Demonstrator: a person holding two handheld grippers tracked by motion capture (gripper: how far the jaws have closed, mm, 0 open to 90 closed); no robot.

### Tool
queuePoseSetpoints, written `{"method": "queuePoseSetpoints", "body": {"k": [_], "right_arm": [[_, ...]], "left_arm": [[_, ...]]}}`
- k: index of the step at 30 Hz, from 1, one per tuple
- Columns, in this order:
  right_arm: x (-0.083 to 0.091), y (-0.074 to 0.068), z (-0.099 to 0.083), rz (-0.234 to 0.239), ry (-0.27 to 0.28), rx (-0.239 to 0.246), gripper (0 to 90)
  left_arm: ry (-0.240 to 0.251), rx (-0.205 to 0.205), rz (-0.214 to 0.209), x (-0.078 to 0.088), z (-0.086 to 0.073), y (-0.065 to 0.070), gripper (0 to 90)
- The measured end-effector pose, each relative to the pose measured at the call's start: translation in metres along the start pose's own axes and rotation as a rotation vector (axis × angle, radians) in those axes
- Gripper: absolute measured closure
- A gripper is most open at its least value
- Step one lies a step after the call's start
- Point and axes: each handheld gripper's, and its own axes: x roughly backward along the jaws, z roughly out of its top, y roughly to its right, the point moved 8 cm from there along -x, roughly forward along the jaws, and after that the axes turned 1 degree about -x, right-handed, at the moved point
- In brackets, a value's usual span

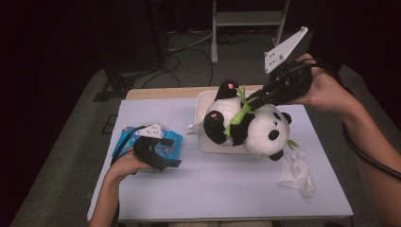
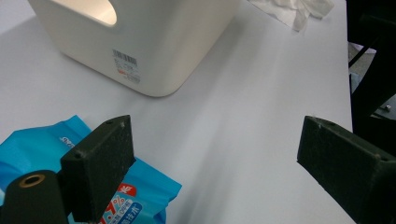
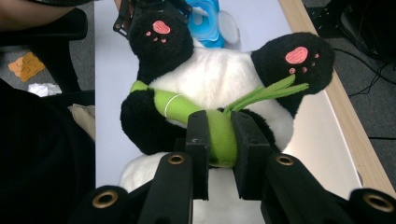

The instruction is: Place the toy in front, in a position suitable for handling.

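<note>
So on the left side of the desk (image 1: 222,189), the left hand-held gripper (image 1: 163,158) is just parked low next to the blue wipes pack (image 1: 172,140). Its jaws are spread wide with nothing between them; in the left gripper view one pad (image 2: 100,161) sits right over the corner of the pack but isn't squeezing it. Looks like that hand has no job at the moment.

Middle of the desk is the white bin (image 2: 154,46), and the panda (image 1: 255,125) is hanging right over it, tilted, feet toward the far-left and head toward the near-right. Can't tell if the body is touching the bin's rim or hanging free.

The right hand-held gripper (image 3: 219,140) comes in from the far right and is clamped on the green bamboo stalk (image 3: 187,109) the panda hugs, so the whole toy dangles from that. Off to the near right there's a crumpled tissue (image 1: 297,171) lying loose.

My read: the grab is done and the panda's in the air at the bin. Whether it's going in or coming out I can't say, but setting it down and letting go is what's left.
</note>
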Motion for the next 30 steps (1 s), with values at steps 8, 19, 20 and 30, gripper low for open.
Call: {"method": "queuePoseSetpoints", "body": {"k": [8,19,20,30], "right_arm": [[0.004,0.016,0.006,-0.016,-0.01,-0.015,77.5],[0.008,0.034,0.017,-0.022,-0.002,-0.029,77.5],[0.008,0.036,0.017,-0.022,-0.004,-0.031,77.5],[0.001,0.054,0.019,-0.022,-0.007,-0.05,77.5]], "left_arm": [[0.002,0.002,0.003,0.001,-0.001,-0.001,10.2],[-0.001,0.008,0.001,0.001,-0.003,-0.001,10.2],[-0.001,0.007,0.001,0.001,-0.003,-0.001,10.1],[0.002,0.014,0.001,0.001,-0.004,-0.001,10.2]]}}
